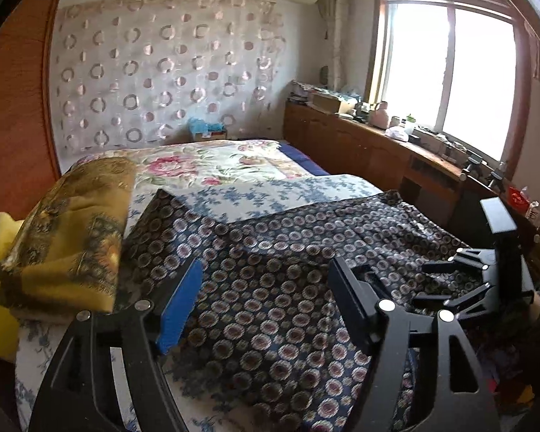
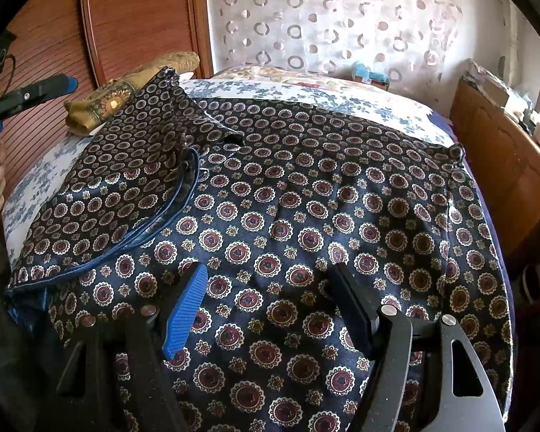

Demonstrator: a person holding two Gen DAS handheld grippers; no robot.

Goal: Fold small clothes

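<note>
A dark navy garment (image 1: 270, 288) printed with red and cream medallions lies spread on the bed; it fills the right wrist view (image 2: 306, 216). Its left part (image 2: 126, 165) is folded over onto the rest, showing a blue hem. My left gripper (image 1: 266, 288) is open and empty, just above the cloth's near left side. My right gripper (image 2: 270, 298) is open and empty, low over the garment's near middle. The right gripper also shows at the right of the left wrist view (image 1: 486, 270), and the left one at the far left of the right wrist view (image 2: 36, 90).
A folded yellow-brown patterned cloth (image 1: 72, 234) lies on the bed's left side against the wooden headboard (image 1: 14, 126). The bed has a blue floral sheet (image 1: 270, 190) and a flowered quilt (image 1: 205, 162). A wooden cabinet (image 1: 378, 144) with clutter runs along the right under the window.
</note>
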